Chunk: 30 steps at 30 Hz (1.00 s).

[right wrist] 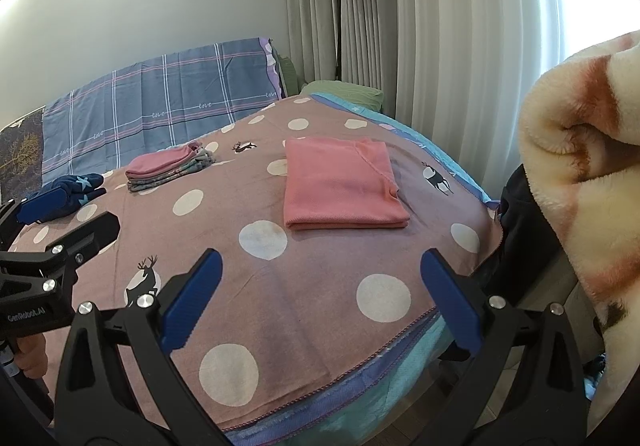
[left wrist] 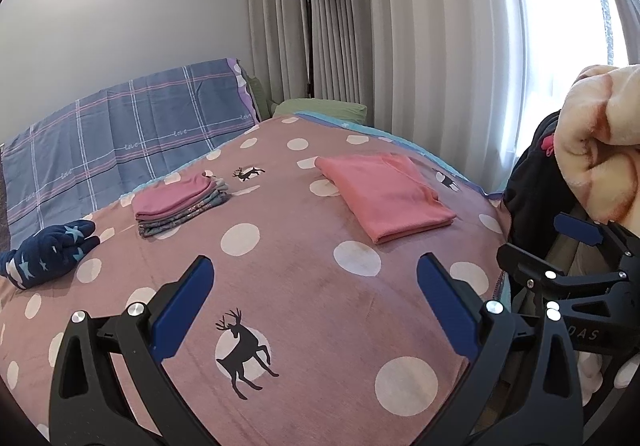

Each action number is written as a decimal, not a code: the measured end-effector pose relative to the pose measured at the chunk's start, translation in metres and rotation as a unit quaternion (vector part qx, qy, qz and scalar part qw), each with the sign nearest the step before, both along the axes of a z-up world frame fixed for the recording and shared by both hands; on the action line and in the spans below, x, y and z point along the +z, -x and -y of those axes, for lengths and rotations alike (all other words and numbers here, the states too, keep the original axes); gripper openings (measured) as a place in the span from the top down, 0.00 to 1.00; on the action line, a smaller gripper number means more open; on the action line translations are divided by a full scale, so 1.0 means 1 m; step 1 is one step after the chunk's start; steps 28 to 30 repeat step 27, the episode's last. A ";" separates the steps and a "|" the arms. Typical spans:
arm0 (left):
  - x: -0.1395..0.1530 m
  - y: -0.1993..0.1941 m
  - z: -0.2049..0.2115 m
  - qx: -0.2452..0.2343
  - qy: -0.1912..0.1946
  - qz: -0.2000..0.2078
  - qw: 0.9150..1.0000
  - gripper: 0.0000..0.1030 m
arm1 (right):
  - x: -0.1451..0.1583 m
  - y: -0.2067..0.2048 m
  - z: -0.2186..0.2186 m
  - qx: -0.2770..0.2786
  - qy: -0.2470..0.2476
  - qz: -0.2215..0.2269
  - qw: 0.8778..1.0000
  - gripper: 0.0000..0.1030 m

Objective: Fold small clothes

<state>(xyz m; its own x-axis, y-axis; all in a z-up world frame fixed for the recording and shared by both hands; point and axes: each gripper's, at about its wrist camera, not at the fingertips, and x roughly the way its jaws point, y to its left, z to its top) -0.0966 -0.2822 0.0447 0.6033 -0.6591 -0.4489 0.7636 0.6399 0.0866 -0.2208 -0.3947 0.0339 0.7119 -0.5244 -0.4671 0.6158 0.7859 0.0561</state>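
A folded pink garment [left wrist: 386, 196] [right wrist: 340, 184] lies flat on the dotted bedspread [left wrist: 288, 286] [right wrist: 320, 286], right of centre. Further back on the left sits a stack of folded small clothes [left wrist: 180, 204] [right wrist: 168, 166] with a pink piece on top. A dark blue star-patterned garment [left wrist: 48, 252] [right wrist: 76, 186] lies crumpled at the left edge. My left gripper [left wrist: 314, 278] hovers open over the bed's near part, nothing between its blue pads. My right gripper [right wrist: 320, 272] is open too, above the bed's near right corner, short of the pink garment.
A fluffy cream blanket [left wrist: 600, 142] [right wrist: 580, 174] hangs over dark clothing at the right, beside the bed. A plaid blue pillow [left wrist: 128, 134] and a green pillow [left wrist: 320, 108] lie at the head. A black floor lamp [left wrist: 306, 6] stands by the curtains [left wrist: 400, 26].
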 end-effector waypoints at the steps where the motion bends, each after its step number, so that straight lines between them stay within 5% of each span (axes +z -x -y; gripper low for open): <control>1: 0.000 0.000 0.000 -0.001 0.000 -0.001 1.000 0.01 | 0.000 0.000 0.000 0.000 -0.001 0.000 1.000 0.02; 30: -0.007 0.002 0.005 -0.011 -0.018 -0.003 1.000 0.01 | -0.004 -0.002 0.004 -0.001 -0.007 -0.005 1.000 0.02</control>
